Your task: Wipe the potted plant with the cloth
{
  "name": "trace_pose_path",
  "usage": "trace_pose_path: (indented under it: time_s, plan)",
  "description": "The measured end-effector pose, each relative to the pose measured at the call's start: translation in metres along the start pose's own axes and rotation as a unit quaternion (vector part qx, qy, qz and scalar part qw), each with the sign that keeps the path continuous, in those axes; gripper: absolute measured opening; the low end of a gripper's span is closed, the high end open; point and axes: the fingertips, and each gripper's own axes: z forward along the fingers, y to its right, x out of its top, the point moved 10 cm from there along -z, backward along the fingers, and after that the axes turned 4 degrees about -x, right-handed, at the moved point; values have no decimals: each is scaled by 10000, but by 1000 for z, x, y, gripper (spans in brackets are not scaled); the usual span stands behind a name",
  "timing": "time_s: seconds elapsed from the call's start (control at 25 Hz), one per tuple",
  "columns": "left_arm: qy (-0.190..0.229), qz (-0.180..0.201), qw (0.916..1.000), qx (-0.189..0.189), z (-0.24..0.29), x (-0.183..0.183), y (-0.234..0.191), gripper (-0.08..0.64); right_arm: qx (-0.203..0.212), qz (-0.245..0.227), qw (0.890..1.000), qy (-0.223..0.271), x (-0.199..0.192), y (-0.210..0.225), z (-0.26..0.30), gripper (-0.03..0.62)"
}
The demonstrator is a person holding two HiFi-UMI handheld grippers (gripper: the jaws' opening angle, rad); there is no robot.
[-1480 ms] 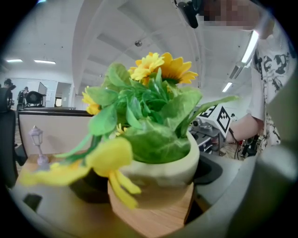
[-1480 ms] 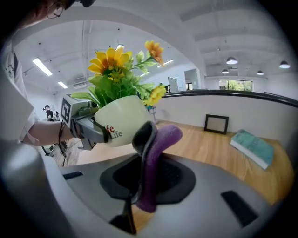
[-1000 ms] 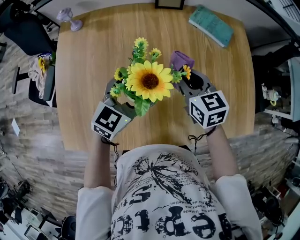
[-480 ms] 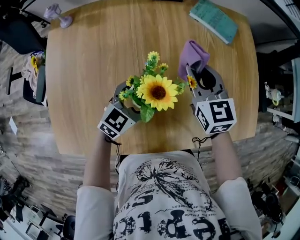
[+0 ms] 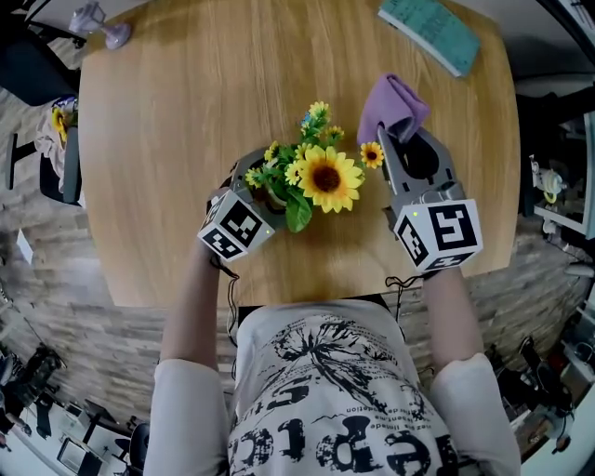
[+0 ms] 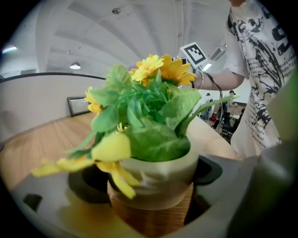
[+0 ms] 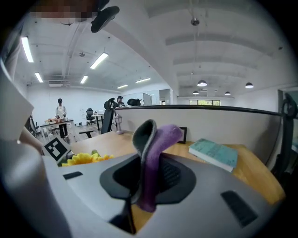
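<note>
Nearest the camera is the person's printed white T-shirt (image 5: 325, 390), with both forearms reaching out over the near edge of the round wooden tabletop (image 5: 177, 112). The left gripper (image 5: 253, 188) has its fingers spread wide and clamped on the potted plant (image 5: 325, 177). In the left gripper view the pale pot fills the gap between them, with a finger against each of its sides, and the green leaves and yellow blooms rise just above. Whether the pot's base rests on the wood cannot be told. The big sunflower leans toward the person's right, and a small bloom on that side comes very near the right gripper (image 5: 402, 141).

That gripper's fingers are closed on the purple cloth (image 5: 390, 104) — pinched at its lower part, with the rest folding upward and beyond the fingertips. The cloth is just beside the flowers, and no view shows it touching them.

Farther off, a teal book (image 5: 429, 33) lies at the far right edge, and a small pale-purple ornament (image 5: 98, 23) stands at the far left. A dark picture frame (image 6: 78, 105) stands at the back.
</note>
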Motion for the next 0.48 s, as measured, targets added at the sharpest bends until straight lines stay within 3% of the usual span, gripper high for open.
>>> trace_pose_path:
  time_s: [0.2,0.36,0.48]
  plan:
    - [34,91,9999,-55,3,-3,-1,518,-43,-187,9997,175,0,-7,-2,80]
    - [15,270,9996,-48,5,-3,-2,520,-35,-63,9998,181,4,-6,4,80]
    - [141,150,9998,44,4,-3,-5,535,-61,14,9999,96,3,-6,7,80]
